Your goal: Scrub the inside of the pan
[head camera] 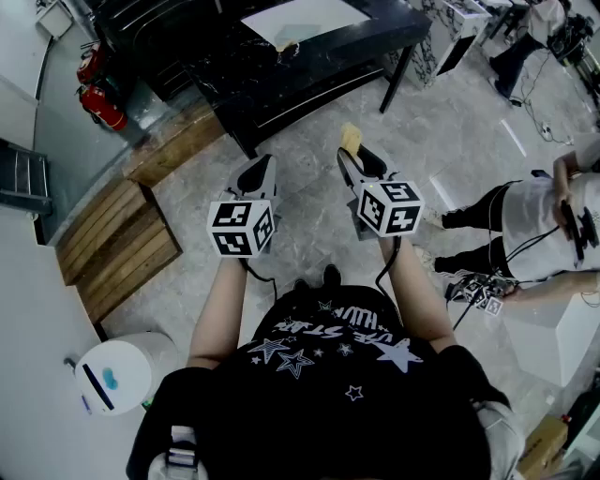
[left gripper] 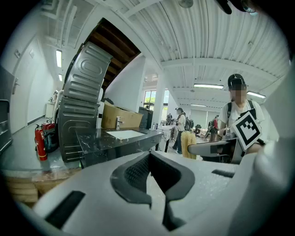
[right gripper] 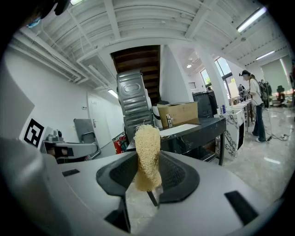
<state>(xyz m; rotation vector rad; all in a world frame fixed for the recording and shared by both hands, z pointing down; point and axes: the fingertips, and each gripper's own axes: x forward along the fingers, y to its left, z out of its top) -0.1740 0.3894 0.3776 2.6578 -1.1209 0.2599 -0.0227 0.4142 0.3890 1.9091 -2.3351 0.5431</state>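
Observation:
No pan shows in any view. My right gripper (head camera: 354, 155) is shut on a yellow loofah scrubber (head camera: 350, 138), which stands upright between its dark pads (right gripper: 173, 177); the scrubber (right gripper: 147, 154) sticks out above the right gripper (right gripper: 148, 179). My left gripper (head camera: 258, 171) hangs beside it at the same height, jaws together with nothing in them. The left gripper (left gripper: 154, 161) faces a black counter (left gripper: 120, 138), and the scrubber (left gripper: 187, 144) shows off to its right. Both grippers are held over the floor, short of the counter.
The black marble counter (head camera: 309, 66) carries a white inset basin (head camera: 305, 19). Wooden steps (head camera: 117, 234) and red fire extinguishers (head camera: 98, 94) lie to the left. A white round bin (head camera: 117, 375) is near my left side. A person (head camera: 534, 225) and cables are at the right.

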